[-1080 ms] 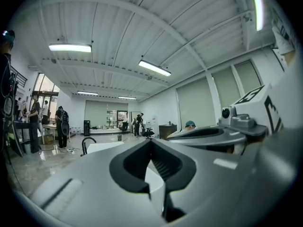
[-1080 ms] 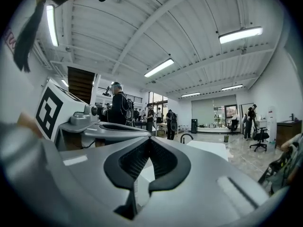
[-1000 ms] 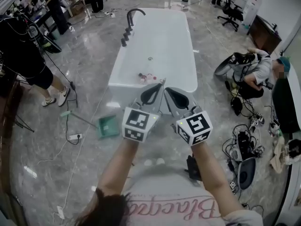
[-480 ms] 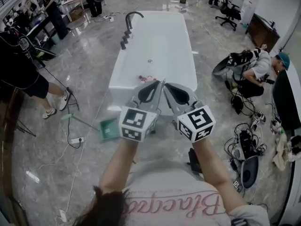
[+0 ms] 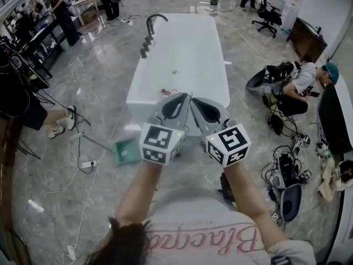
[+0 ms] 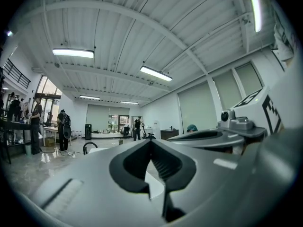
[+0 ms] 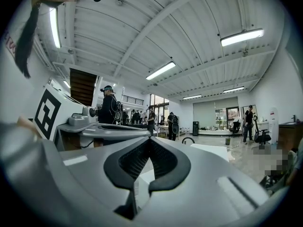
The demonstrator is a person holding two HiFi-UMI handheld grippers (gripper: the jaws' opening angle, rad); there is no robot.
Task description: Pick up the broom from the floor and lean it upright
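Pink script on the person's shirt (image 5: pixel 220 240) is upside down to me and I cannot read it. The left gripper (image 5: pixel 187 97) and right gripper (image 5: pixel 194 100) are level and side by side, each with jaws closed tip to tip on nothing. The green broom (image 5: pixel 128 149) lies flat on the glossy marbled floor (image 5: pixel 99 93), down-left of the left jaws and well apart. A smooth white bathtub (image 5: pixel 185 48) lies beyond the tips.

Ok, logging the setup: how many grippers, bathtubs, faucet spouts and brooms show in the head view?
Grey two-jaw grippers, left gripper and right gripper: 2
White rectangular bathtub: 1
Black curved faucet spout: 1
Green broom on the floor: 1
Total: 5
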